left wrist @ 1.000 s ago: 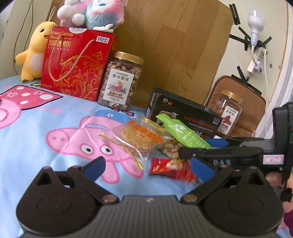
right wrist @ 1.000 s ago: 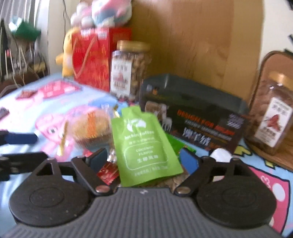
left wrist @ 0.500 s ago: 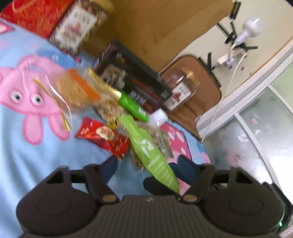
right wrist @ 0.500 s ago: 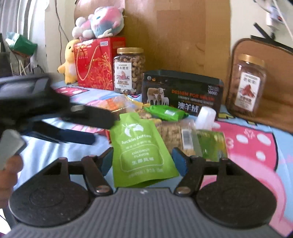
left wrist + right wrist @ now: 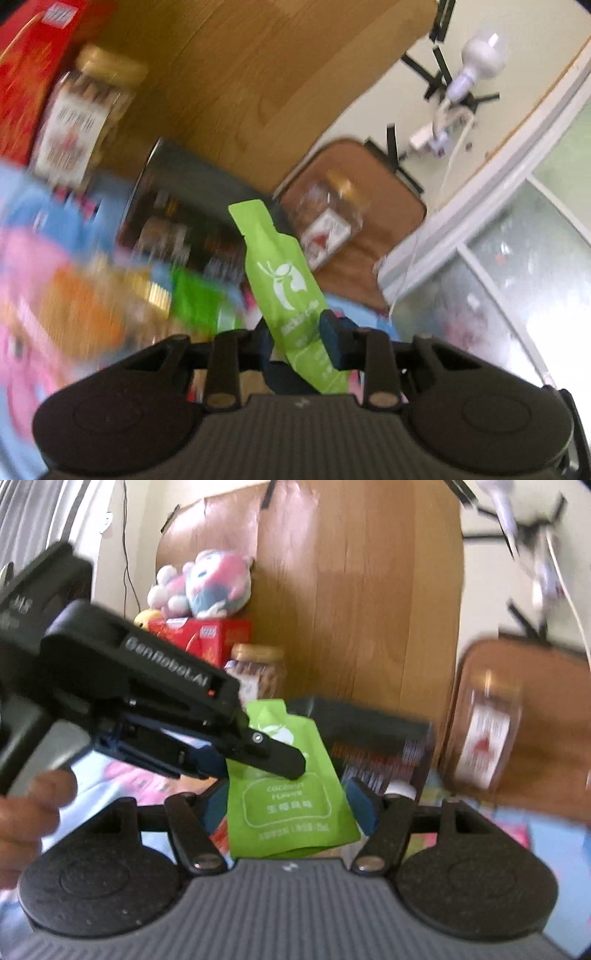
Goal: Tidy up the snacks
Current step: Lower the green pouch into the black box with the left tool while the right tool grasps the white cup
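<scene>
Two grippers are closed around one green pouch (image 5: 291, 805) above the pig-print blue cloth (image 5: 22, 258): the left gripper (image 5: 295, 341) is closing across it, the right gripper (image 5: 291, 805) grips its edges. Wooden boards (image 5: 351, 609) are leaned against the cream wall (image 5: 517, 48) behind jars and boxes.

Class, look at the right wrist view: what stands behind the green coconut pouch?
Behind the green pouch stands a dark printed box, and behind that a wooden board. The pouch and the left gripper cover the box's left part, so its print there cannot be seen.

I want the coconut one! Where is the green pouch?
The green pouch is up off the bed, between both grippers, the left gripper closing on it, before the dark box.
</scene>
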